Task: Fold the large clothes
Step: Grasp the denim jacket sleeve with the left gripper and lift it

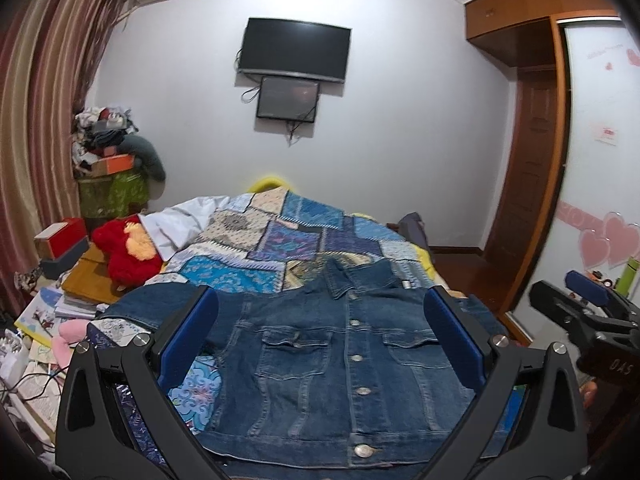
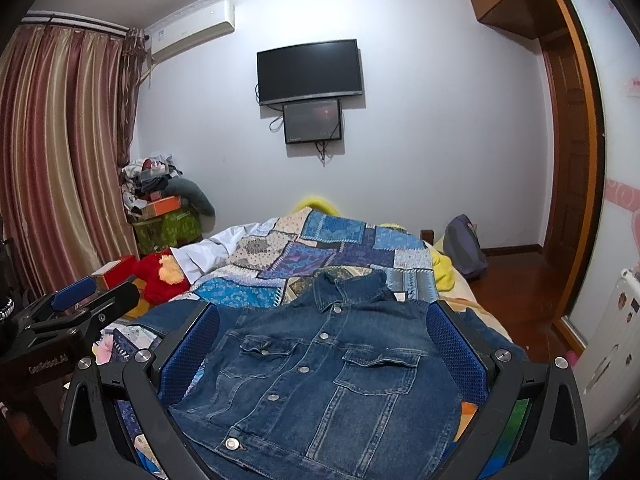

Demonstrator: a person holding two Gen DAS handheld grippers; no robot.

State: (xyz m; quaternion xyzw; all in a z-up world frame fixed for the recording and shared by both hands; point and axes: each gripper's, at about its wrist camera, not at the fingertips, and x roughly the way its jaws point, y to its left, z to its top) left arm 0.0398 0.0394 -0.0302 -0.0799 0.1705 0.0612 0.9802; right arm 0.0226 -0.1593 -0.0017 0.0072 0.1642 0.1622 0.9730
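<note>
A blue denim jacket lies flat and buttoned, front up, on the patchwork bedspread, collar toward the far wall. Its sleeves spread out to both sides. It also shows in the right wrist view. My left gripper is open and empty, held above the jacket's near hem. My right gripper is open and empty, also above the jacket. Each gripper shows in the other's view: the right gripper at the right edge, the left gripper at the left edge.
A red plush toy and piles of books and boxes crowd the bed's left side. A cluttered stand is in the far left corner. A wardrobe and wooden floor lie to the right. A bag sits beside the bed.
</note>
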